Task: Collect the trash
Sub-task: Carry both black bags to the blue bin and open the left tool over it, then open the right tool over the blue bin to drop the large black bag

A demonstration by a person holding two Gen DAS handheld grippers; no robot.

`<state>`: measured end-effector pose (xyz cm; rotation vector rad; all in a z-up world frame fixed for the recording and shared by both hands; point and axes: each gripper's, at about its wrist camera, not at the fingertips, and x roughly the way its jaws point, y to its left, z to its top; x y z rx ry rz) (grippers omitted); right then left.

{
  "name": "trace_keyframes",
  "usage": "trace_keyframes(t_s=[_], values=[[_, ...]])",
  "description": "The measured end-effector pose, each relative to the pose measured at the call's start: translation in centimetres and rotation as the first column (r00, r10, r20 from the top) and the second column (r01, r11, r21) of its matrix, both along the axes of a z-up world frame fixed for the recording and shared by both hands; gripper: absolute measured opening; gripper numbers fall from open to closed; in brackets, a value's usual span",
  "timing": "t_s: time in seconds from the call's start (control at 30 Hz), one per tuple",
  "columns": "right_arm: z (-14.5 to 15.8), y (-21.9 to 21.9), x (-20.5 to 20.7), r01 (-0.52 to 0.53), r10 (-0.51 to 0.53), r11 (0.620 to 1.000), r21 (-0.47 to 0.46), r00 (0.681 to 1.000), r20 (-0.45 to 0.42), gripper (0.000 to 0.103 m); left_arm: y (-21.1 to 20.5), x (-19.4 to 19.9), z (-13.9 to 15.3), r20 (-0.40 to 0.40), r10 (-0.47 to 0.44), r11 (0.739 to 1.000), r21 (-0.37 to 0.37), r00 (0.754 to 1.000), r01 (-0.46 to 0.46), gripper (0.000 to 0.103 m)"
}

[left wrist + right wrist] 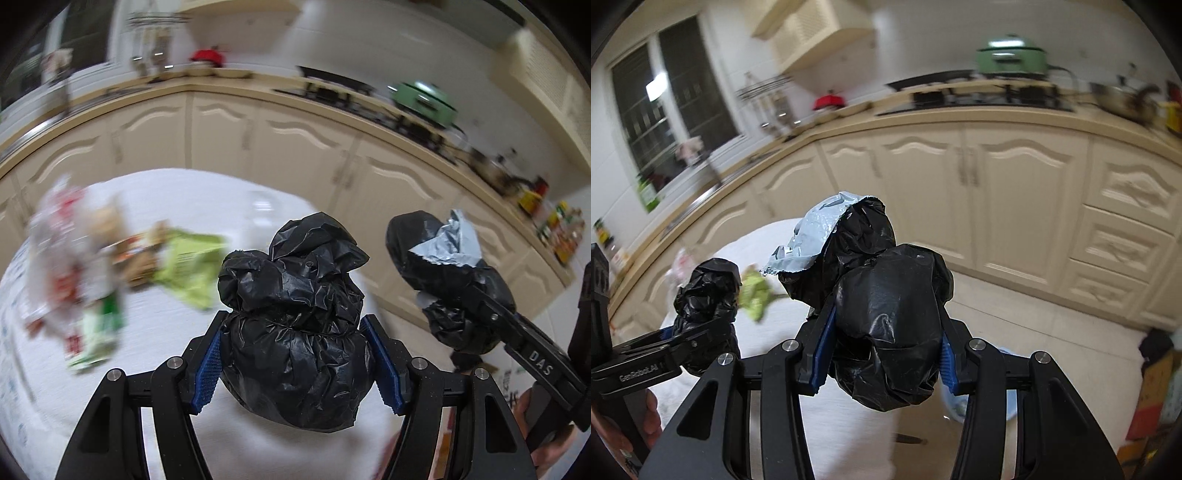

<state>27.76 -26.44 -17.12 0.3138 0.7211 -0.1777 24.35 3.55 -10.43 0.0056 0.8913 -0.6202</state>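
Both grippers carry black bag bundles above the white table.

The left gripper [295, 354] clamps a crumpled black bag [295, 332] at lower centre; the right gripper [882, 350] grips a second black bundle [890, 325] showing pale blue plastic [816, 229]. Loose wrappers [92, 266] lie at left on the white table [221, 199], nearer the left hand, so that side likely reaches them first.

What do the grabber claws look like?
Both the left gripper and the right gripper are black, with angular arms joined by round silver bolts. Their fingers carry blue ridged pads. White lettering marks their sides.
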Motion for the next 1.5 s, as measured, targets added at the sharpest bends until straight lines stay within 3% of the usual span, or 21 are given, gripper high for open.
trace_keyframes(t_s=[0.3,0.33,0.5,0.7,0.83,0.9,0.97,1.2,1.4,1.5], values=[[-1.2,-9.5,-4.7,0.194,-0.193,0.981,0.002,0.980,-0.040,0.047,-12.4,1.1,-2.4,-0.059,-0.222,0.975,0.015,0.973,0.223,0.065],[-1.5,-10.4,-5.2,0.213,-0.213,0.977,0.003,0.976,-0.046,0.047,-14.0,1.5,-3.0,-0.069,-0.182,0.983,0.024,0.981,0.184,0.065],[-2.8,-14.5,-7.5,0.297,-0.296,0.955,0.002,0.952,-0.084,0.047,-21.1,3.4,-6.5,-0.125,-0.260,0.959,0.081,0.958,0.271,0.065],[-4.0,-18.0,-9.8,0.373,-0.369,0.928,0.010,0.922,-0.117,0.047,-26.1,5.9,-9.8,-0.175,-0.262,0.949,0.131,0.949,0.286,0.066],[-4.7,-18.9,-10.4,0.392,-0.386,0.920,0.016,0.912,-0.138,0.047,-27.7,6.9,-11.4,-0.189,-0.224,0.950,0.177,0.956,0.257,0.070],[-5.1,-19.2,-10.8,0.393,-0.386,0.919,0.023,0.911,-0.147,0.048,-28.7,7.9,-12.2,-0.203,-0.199,0.949,0.205,0.959,0.240,0.090],[-5.4,-19.3,-10.7,0.388,-0.380,0.921,0.026,0.912,-0.155,0.048,-29.0,8.6,-12.6,-0.207,-0.176,0.950,0.221,0.962,0.221,0.095],[-6.8,-18.3,-8.7,0.341,-0.326,0.939,0.050,0.926,-0.189,0.048,-30.0,9.4,-13.2,-0.198,-0.114,0.948,0.271,0.974,0.166,0.095],[-7.8,-16.2,-5.0,0.249,-0.225,0.964,0.097,0.952,-0.209,0.048,-28.2,7.5,-10.9,-0.139,-0.091,0.956,0.264,0.986,0.126,0.096],[-7.7,-15.2,-3.7,0.200,-0.173,0.969,0.144,0.968,-0.180,0.055,-26.8,6.6,-10.0,-0.128,-0.084,0.965,0.238,0.988,0.113,0.096]])
